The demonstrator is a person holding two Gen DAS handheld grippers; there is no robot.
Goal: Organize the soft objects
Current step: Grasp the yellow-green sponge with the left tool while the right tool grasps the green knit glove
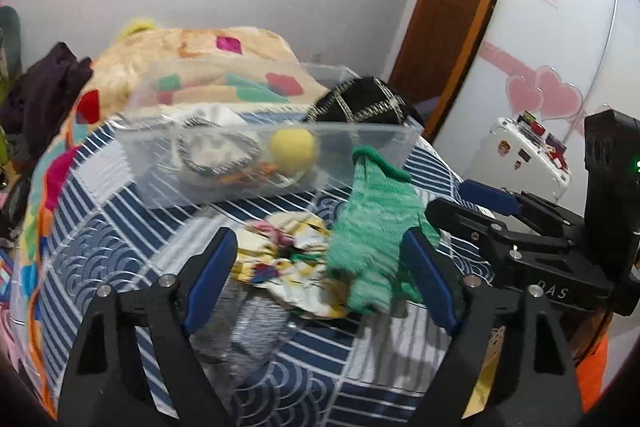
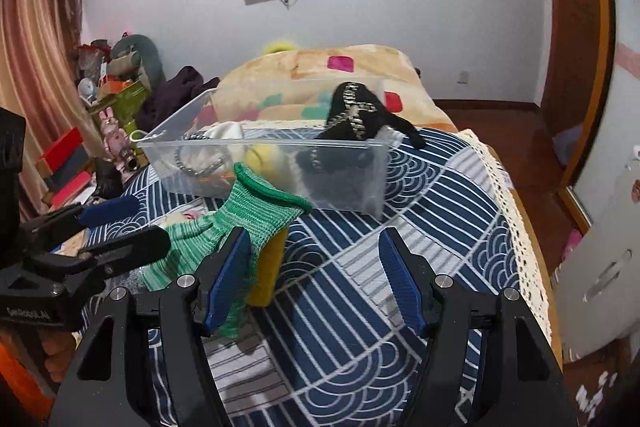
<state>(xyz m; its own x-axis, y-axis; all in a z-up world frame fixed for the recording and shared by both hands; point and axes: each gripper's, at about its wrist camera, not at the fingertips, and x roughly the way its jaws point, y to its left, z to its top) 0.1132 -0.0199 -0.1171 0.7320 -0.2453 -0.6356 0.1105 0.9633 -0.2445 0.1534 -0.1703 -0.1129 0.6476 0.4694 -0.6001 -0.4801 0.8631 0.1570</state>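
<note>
A clear plastic bin stands on the bed and holds a yellow ball, a white cloth with a dark trim and a black sequinned piece. A green knitted glove hangs in the air in front of the bin, draped against my right gripper's left finger, with a yellow item behind it. My left gripper is open over a floral cloth and a grey cloth. My right gripper is open.
The bed has a blue and white patterned cover. A folded patchwork blanket lies behind the bin. A white wardrobe and a wooden door frame stand on the right. Clutter lines the left side of the bed.
</note>
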